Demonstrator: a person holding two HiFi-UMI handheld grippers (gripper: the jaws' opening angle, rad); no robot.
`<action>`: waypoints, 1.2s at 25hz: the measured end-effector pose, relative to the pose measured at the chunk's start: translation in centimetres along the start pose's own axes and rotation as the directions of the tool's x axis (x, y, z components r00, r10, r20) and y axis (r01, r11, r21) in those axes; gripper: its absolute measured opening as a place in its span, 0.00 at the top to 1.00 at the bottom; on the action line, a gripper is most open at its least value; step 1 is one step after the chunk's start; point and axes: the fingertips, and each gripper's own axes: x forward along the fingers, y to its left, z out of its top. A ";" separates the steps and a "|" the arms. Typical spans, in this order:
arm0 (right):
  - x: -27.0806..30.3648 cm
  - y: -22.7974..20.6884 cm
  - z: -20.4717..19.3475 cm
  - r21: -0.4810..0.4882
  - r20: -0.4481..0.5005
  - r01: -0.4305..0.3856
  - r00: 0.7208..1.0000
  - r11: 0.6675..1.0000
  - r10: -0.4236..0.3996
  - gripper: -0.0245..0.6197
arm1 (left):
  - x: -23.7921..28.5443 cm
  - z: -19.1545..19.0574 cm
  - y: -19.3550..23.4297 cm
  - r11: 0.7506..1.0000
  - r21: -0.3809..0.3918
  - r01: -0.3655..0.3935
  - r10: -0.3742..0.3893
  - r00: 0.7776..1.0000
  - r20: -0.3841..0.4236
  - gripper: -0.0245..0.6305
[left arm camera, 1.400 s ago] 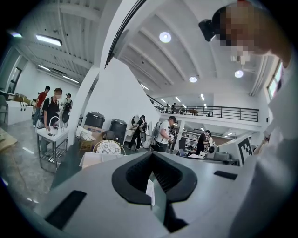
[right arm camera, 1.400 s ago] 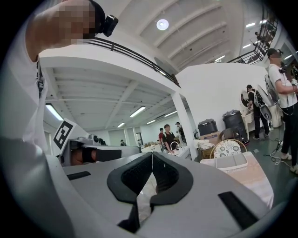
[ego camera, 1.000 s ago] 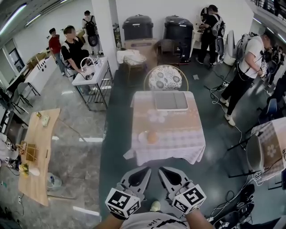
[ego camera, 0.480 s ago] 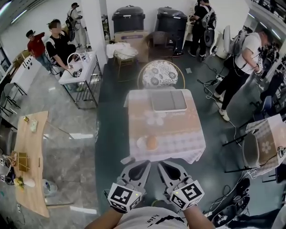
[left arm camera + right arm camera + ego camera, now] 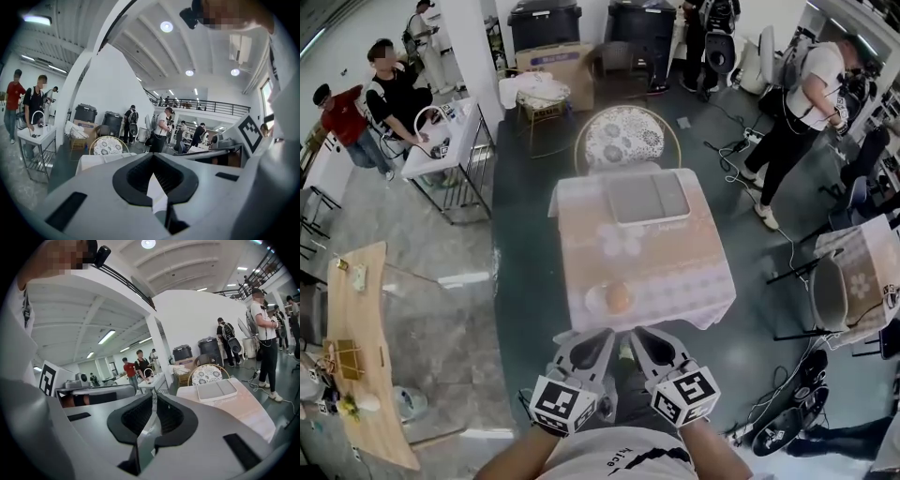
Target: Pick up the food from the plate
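**Worktop drawn closer; both hand-held grippers clenched and empty, food not yet reached**

The dark floor (image 5: 516,309) is bare along the left edge of the worktop (image 5: 675,262). Off the right edge there are cables and another covered table (image 5: 862,281), so that side is tighter for moving. Compared with a second ago the worktop sits lower and larger in the head view, and its near edge is now just ahead of the gripper tips. I read this as the approach nearly done and the reach about to begin. A round-backed chair (image 5: 623,139) stands at the far edge, and the people in the room are well apart from it.

A grey tray (image 5: 649,197) lies toward the far edge, clear of the task's things. The left hand-held gripper (image 5: 606,335) and right hand-held gripper (image 5: 637,335) hang side by side before the near edge. Each one's own view shows its jaws pressed together with nothing between them.

The white plate (image 5: 597,299) sits close to the near edge, left of its middle. On it rests the food (image 5: 619,298), a round orange-brown piece, untouched. Nothing else stands beside it, so either gripper could likely come in over the near edge once its jaws are parted.
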 end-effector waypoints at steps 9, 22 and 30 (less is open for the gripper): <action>6.0 -4.8 -3.7 0.023 -0.096 0.040 0.995 0.999 -0.038 0.94 | 4.7 -2.4 4.3 1.000 -0.011 -0.018 0.018 0.999 -0.045 0.96; 13.5 -12.1 -12.7 0.108 -0.291 0.124 0.953 0.986 -0.088 0.68 | 10.2 -7.2 10.1 0.998 -0.045 -0.053 0.048 0.993 -0.106 0.95; 16.5 -15.6 -19.6 0.207 -0.367 0.208 0.922 0.956 -0.121 0.60 | 11.4 -11.1 11.9 0.997 -0.049 -0.065 0.058 0.990 -0.127 0.96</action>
